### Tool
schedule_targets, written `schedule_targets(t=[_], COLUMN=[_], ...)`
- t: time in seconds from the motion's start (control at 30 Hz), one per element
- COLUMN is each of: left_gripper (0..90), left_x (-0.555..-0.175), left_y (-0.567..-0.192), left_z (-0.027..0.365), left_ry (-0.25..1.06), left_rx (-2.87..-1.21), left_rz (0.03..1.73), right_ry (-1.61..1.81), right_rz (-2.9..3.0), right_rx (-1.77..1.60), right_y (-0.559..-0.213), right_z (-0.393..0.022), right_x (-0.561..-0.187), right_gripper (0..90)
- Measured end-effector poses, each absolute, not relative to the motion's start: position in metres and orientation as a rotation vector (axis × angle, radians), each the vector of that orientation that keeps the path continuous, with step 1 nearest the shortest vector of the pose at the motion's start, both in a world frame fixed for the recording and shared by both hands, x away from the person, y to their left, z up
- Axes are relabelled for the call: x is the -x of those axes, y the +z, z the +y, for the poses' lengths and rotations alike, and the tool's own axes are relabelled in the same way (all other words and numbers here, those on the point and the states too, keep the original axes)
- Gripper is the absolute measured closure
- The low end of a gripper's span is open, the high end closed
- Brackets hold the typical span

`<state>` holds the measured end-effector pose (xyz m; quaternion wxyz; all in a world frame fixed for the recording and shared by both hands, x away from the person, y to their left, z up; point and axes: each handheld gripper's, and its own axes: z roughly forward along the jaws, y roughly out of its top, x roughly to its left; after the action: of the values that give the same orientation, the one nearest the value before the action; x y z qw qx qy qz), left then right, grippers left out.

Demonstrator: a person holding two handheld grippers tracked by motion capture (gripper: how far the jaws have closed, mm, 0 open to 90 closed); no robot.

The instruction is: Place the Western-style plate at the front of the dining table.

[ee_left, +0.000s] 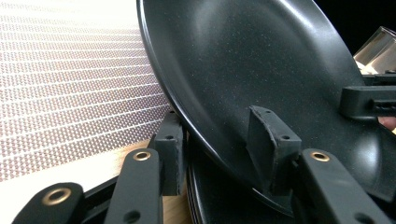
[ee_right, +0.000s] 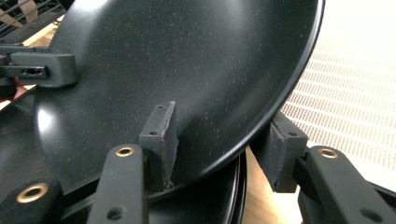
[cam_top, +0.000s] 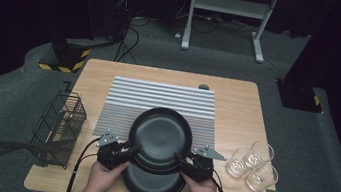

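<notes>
1. A wooden table (cam_top: 238, 105) seen from above, with a grey striped mat (cam_top: 157, 102) across its middle. A person's two hands come in from the near edge, each holding a two-jaw gripper
2. A black plate (cam_top: 160, 135) is raised and tilted between the two grippers, its far edge over the mat. It sits partly above a stack of black plates (cam_top: 151, 184) that rests on the table at the near edge
3. The left gripper (cam_top: 123, 151) pinches the plate's left rim: in the left gripper view one pad (ee_left: 268, 140) lies inside the dish and the other (ee_left: 170, 149) under the rim
4. The right gripper (cam_top: 188, 161) straddles the right rim the same way, with one pad (ee_right: 161, 135) inside the dish and the other (ee_right: 280, 149) beneath. Both pads appear to touch the plate
5. A black wire rack (cam_top: 60, 126) stands at the table's left, with utensil handles poking out. Three clear glasses (cam_top: 253, 166) are grouped at the right
6. Judged step: the top plate is being lifted off the stack by both rims
7. The next move probably calls for carrying it forward, level and with an even grip on both sides, and setting it on the mat without slipping or knocking the plates below
</notes>
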<state>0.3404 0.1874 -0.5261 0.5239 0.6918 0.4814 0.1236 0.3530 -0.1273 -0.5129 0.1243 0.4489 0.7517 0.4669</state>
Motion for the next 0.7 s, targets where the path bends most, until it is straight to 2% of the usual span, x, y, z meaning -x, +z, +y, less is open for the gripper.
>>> schedule_targets(t=[0.7], left_gripper=[57.0], left_x=[-0.3424], left_y=[-0.5244], left_z=[0.186], left_ry=[0.296], left_rx=[-1.678], left_rz=[1.148], right_ry=[1.399], right_rz=[2.175], right_rx=[-1.311], right_y=[-0.5129], right_z=[-0.1305], right_x=[-0.3624], right_gripper=[53.9])
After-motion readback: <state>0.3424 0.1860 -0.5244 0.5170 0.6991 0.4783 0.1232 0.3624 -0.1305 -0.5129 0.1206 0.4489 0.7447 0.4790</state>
